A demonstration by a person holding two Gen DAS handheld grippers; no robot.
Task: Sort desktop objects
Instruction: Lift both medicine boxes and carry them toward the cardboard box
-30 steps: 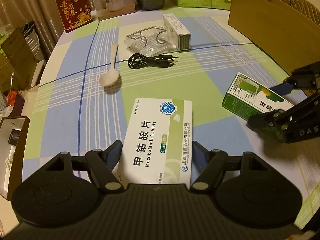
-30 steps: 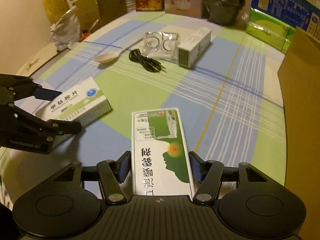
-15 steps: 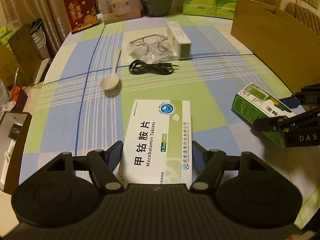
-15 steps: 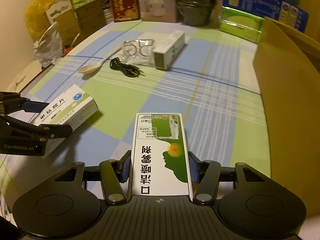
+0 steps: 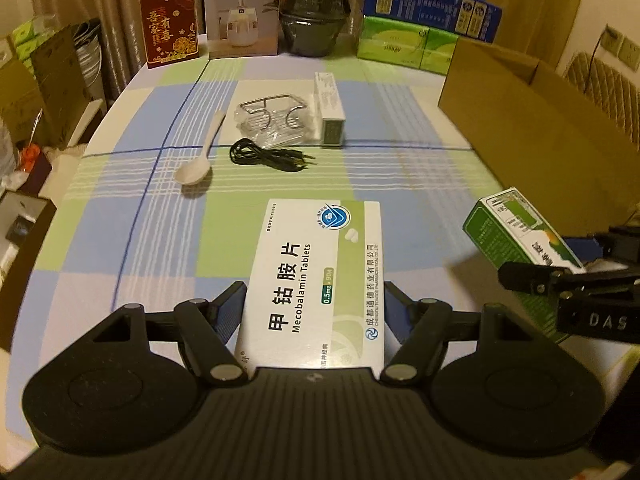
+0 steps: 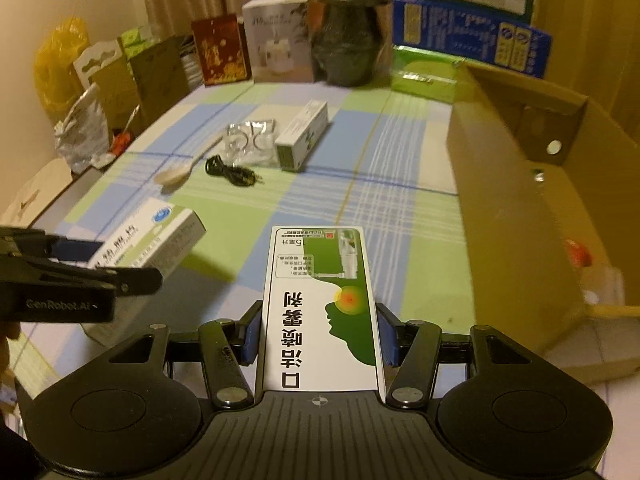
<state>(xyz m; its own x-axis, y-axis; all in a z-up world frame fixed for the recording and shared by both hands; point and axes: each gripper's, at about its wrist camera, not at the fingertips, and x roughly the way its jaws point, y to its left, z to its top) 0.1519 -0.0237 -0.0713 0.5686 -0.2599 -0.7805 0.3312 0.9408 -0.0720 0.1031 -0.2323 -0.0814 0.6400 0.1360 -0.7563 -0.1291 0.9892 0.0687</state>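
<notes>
My left gripper is shut on a white and green Mecobalamin tablet box, lifted above the checked tablecloth. My right gripper is shut on a green and white spray box, also held in the air. Each gripper shows in the other's view: the right one with its green box at the right edge, the left one with its tablet box at the left edge. Farther back on the table lie a white spoon, a black cable, a wire rack in plastic and a long white box.
An open cardboard box stands at the right side of the table, with a few items inside. Along the far edge stand a red card, a humidifier box, a dark wrapped pot and green tissue packs.
Both grippers have risen and tilted up with their boxes, so more of the far table and the cardboard box's inside shows. Items on the table have not moved.
</notes>
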